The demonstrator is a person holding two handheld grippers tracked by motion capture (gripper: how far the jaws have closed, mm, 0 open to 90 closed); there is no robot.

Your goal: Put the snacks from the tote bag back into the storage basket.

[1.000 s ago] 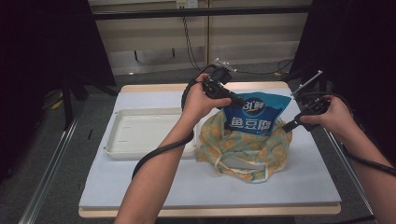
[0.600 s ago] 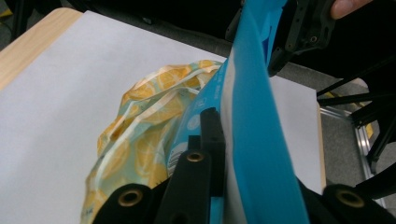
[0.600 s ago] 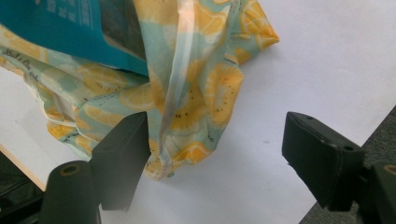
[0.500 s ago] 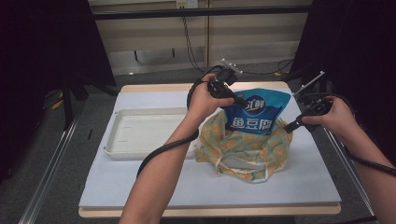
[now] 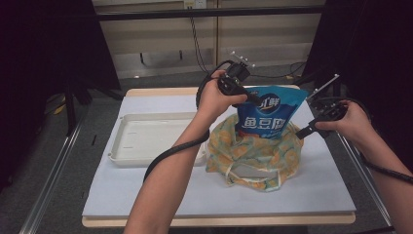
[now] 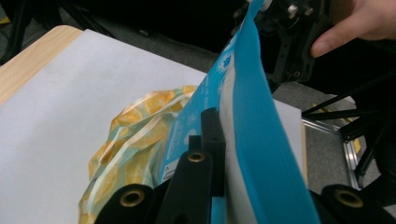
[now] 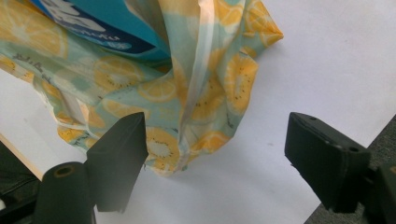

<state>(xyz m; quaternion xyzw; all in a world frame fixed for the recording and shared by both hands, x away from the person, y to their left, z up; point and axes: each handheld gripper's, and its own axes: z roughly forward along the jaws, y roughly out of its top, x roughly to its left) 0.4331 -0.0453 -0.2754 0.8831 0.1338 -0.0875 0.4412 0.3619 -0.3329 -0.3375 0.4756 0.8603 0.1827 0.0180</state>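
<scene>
Left hand-held gripper clamped shut on upper left edge of blue snack pouch, jaws just closed onto it; in left gripper view, pouch film pinched flat between the two black jaws, running up and away from them. Pouch upright, lower part sunk inside lemon-print fabric bag, top well clear of bag mouth, directly below and beyond left jaws. Fabric bag slumped on white sheet of counter, handles spilling toward the near edge. Right hand-held gripper spread wide, nothing held; tips just beside right rim of fabric bag in high view, touching or not — cannot tell. In right gripper view, fold of lemon-print bag hanging ahead, close against the left-hand jaw, other jaw well apart over bare white sheet; corner of blue pouch visible above and beyond, tucked into bag. White tray on counter, off to far side of left forearm, right end just beside fabric bag. Cable from left hand-held gripper looping down along forearm. Right hand wrapped around its grip, level with bag rim.
</scene>
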